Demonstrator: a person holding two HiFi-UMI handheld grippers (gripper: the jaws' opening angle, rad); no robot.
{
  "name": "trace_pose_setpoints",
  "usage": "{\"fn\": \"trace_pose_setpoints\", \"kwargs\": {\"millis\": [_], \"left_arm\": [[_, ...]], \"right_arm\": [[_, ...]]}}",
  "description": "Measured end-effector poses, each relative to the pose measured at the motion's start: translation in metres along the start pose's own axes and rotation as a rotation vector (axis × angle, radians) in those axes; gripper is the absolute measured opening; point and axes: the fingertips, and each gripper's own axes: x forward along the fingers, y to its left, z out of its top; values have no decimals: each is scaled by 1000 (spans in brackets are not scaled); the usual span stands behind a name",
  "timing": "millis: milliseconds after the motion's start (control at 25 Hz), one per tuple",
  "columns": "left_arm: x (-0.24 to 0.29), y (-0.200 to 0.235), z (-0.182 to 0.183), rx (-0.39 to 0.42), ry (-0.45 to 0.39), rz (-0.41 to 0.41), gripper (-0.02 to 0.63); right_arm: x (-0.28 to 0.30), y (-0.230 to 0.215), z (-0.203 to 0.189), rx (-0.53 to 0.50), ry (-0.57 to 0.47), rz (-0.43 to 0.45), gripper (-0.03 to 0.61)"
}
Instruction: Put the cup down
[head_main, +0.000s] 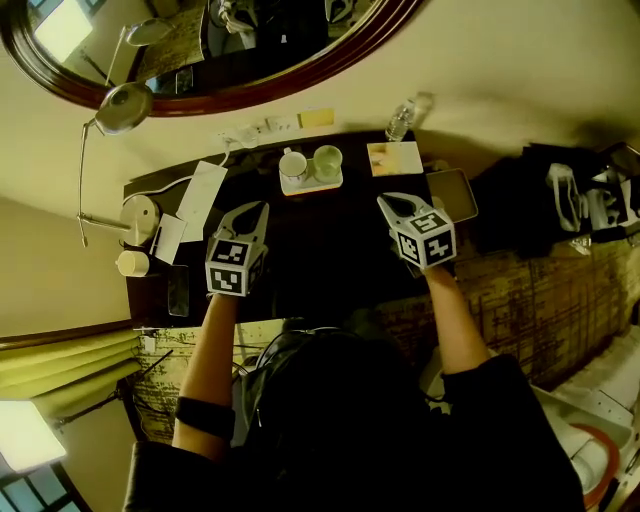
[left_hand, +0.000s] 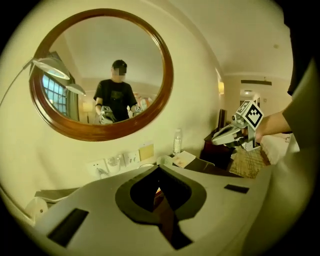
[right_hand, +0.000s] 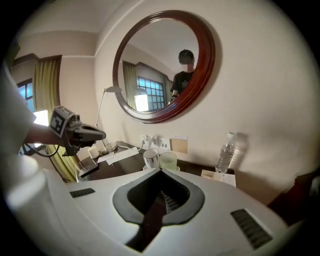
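Two cups stand upright side by side on a small white tray (head_main: 310, 186) at the back of the dark table (head_main: 320, 250): a white cup with a dark rim (head_main: 293, 164) (right_hand: 151, 158) and a pale green cup (head_main: 327, 161) (right_hand: 168, 160). My left gripper (head_main: 258, 207) (left_hand: 159, 168) hovers over the table, left of and nearer than the tray, shut with nothing in it. My right gripper (head_main: 390, 203) (right_hand: 161, 171) hovers to the right of the tray, also shut and empty. Neither gripper touches a cup.
A water bottle (head_main: 400, 120) (right_hand: 225, 152) and a pale card (head_main: 394, 158) sit at the back right by the wall. Papers (head_main: 200, 200), a desk lamp (head_main: 125, 105) and a dark flat device (head_main: 178, 290) fill the left side. A round mirror (head_main: 200, 50) hangs above.
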Motion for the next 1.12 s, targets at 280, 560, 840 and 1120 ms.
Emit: {"fn": "trace_pose_setpoints", "kwargs": {"millis": [280,560,840,1120], "left_arm": [[-27,12,-18,-73,-46,53,0],[-36,6,-31,-90,-22,48,0],[-40,9,-30,-92,-23,46,0],[-40,13,-33,-90,-24,48,0]], "right_arm": [[-24,-5,9,79,-61,-45,0],[-33,-6,-5,36,-49,-79,2],[-32,-3,-2,37,-59,-82,2],[-29,1,3,38,-54,-74,2]]}}
